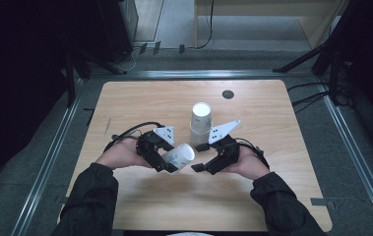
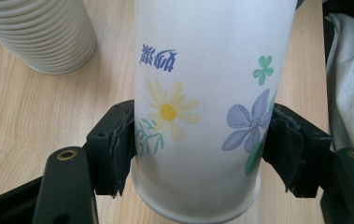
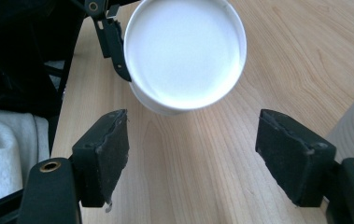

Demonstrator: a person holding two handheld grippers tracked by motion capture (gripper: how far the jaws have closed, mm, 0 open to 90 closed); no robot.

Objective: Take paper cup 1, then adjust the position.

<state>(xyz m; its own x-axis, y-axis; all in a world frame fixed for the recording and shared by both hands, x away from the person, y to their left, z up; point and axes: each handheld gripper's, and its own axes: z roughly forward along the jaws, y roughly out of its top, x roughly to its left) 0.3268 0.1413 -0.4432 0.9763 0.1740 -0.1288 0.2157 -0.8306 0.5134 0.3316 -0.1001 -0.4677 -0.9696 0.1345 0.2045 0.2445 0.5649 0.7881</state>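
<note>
**One cup off the stack and in your left tool; the handover is not yet made**

You have a single flowered paper cup [image 1: 179, 157] clenched in your left tool [image 1: 167, 160], lying on its side above the desk [image 1: 139, 98], between your two hands. In the left gripper view the pads press the cup wall from both sides near its base rim, with the daisy and the blue flower printed between them. The stack of cups [image 1: 201, 123] stands upside down on the desk just behind the tools, near the middle, and is not touched by either tool.

So the separating of one cup looks done. What seems left, judging by how the tools face each other, is passing the cup across or setting it down; nothing shows it placed anywhere yet.

Your right tool [image 1: 202, 157] is released: in the right gripper view its two pads stand apart with bare desk between them, and the cup's round end faces the camera a little way ahead, clear of both pads. Nothing is gripped there.

Your forearms come in from the near edge and angle inward, so the tools point toward each other over the near middle of the desk. The left tool points right and slightly forward; the right tool points left, its grey plate tilted up beside the stack.
</note>
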